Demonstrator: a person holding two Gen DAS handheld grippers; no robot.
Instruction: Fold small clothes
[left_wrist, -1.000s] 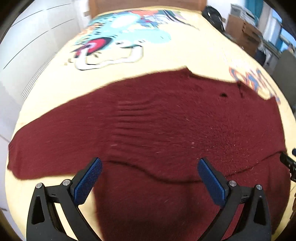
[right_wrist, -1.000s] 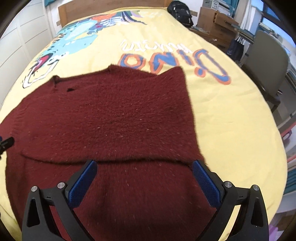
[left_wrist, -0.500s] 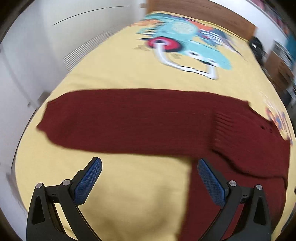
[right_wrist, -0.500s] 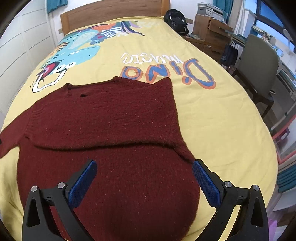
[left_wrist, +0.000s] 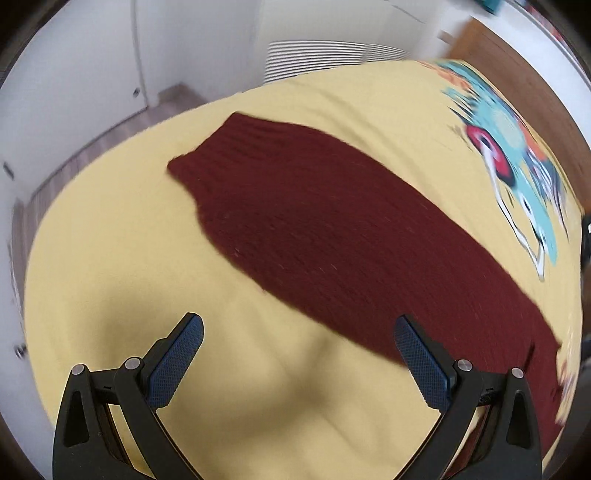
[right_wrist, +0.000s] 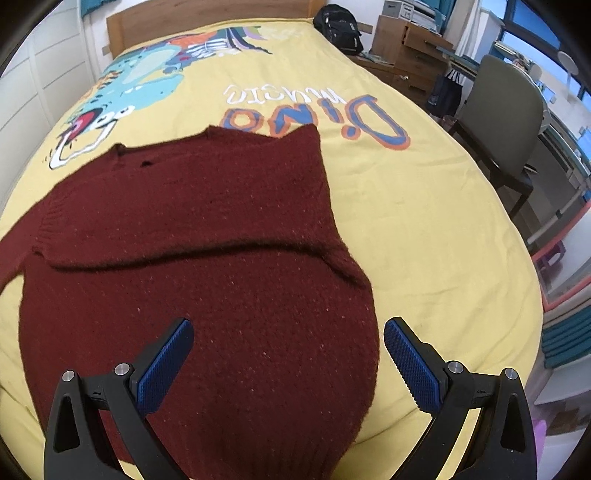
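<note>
Yellow bedspread (right_wrist: 424, 229) carries a maroon sweater (right_wrist: 207, 258), partly folded. Right hand-held gripper (right_wrist: 288, 354) hovers wide open above its hem. Left hand-held gripper (left_wrist: 299, 350), also open and empty, faces what looks like the blurred sleeve (left_wrist: 332, 229) just ahead.

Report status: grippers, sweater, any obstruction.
Left gripper and right gripper open, empty. Maroon sweater flat on bedspread, one sleeve stretched out. Nothing in the way.
</note>
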